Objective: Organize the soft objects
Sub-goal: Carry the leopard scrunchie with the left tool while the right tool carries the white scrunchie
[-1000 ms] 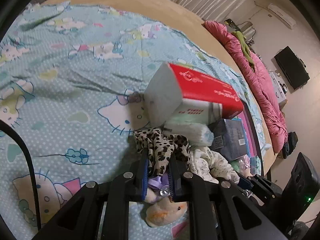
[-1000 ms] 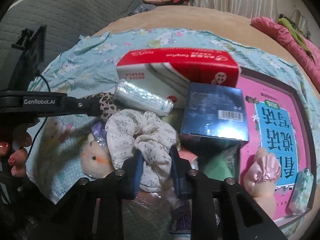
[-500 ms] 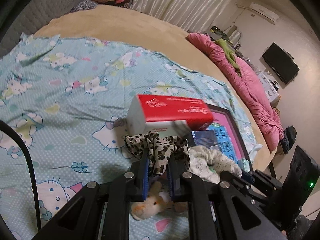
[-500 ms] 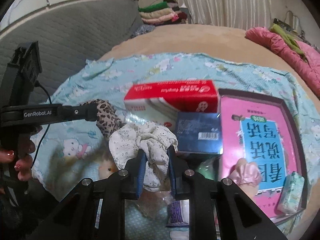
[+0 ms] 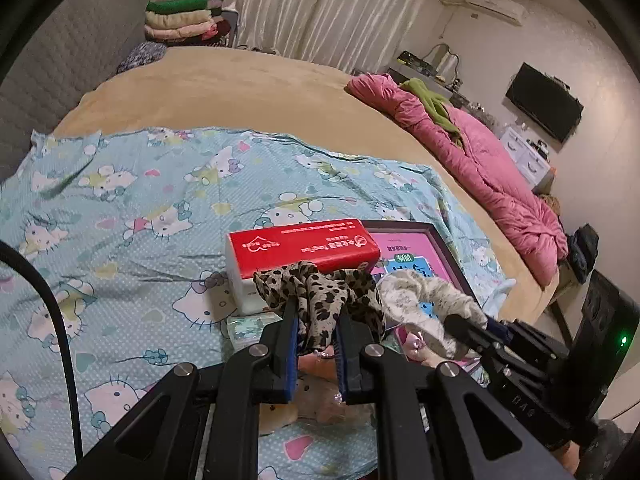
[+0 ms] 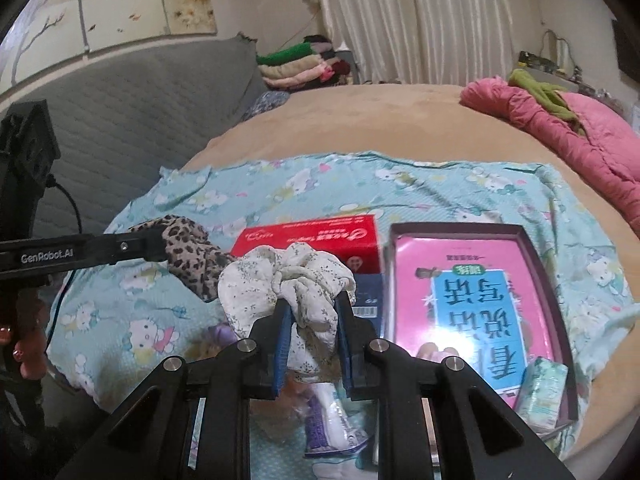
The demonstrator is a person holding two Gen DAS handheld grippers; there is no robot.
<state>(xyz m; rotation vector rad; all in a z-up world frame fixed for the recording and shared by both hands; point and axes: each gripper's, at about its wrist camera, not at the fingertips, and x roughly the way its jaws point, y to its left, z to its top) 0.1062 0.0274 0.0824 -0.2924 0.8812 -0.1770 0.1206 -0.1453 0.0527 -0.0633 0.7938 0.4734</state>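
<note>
The left tool [image 5: 316, 330] pinched a leopard-print fabric scrunchie [image 5: 320, 292]; the right tool [image 6: 312, 316] pinched a white floral fabric scrunchie [image 6: 288, 284]. Both hung above the blue cartoon-print bedsheet [image 5: 140, 208], near the red tissue pack [image 5: 300, 244].

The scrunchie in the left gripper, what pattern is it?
Leopard print, tan with black spots; the scrunchie shows best in the left wrist view.

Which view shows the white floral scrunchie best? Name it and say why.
The right wrist view: the white floral scrunchie sits centred, clamped in the right gripper. The left wrist view shows it only off to the right, partly hidden by the leopard scrunchie.
</note>
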